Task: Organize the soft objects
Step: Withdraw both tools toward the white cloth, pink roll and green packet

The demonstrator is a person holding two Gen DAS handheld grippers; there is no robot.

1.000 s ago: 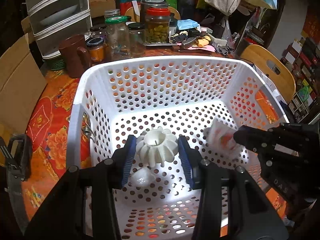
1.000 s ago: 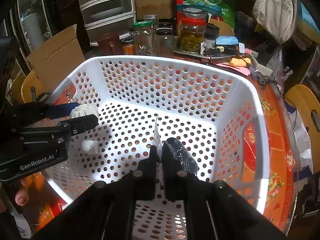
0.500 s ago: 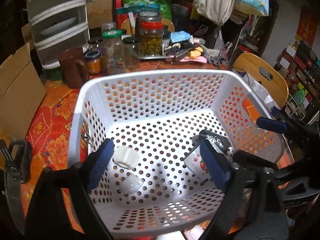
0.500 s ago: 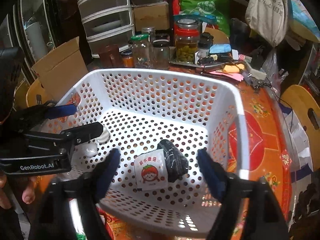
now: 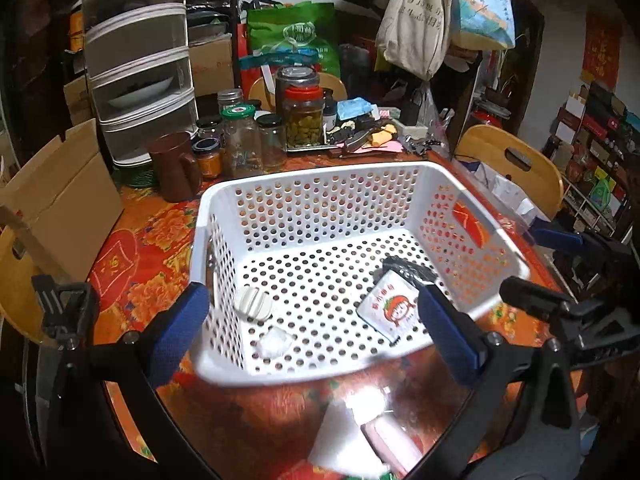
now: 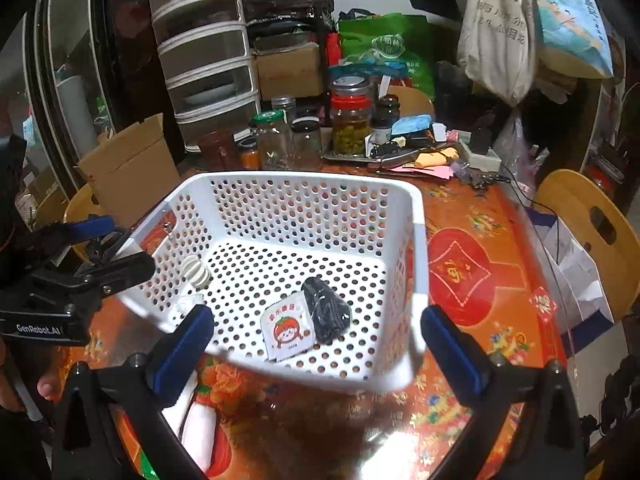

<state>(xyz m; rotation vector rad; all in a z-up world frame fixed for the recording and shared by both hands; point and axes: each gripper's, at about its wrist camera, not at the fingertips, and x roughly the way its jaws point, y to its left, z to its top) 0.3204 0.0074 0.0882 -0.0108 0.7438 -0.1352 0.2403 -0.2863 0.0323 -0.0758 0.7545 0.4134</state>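
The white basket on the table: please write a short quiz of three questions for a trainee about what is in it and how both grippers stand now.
1. True or false: the left gripper holds the ridged white ball.
2. Which item touches the tomato-face packet in the white basket? A) black bundle B) clear wrapped piece C) ridged white ball
3. Fill in: the fingers of the right gripper are ____.

Key: 1 false, its fingers are spread and empty; 2 A; 3 open.
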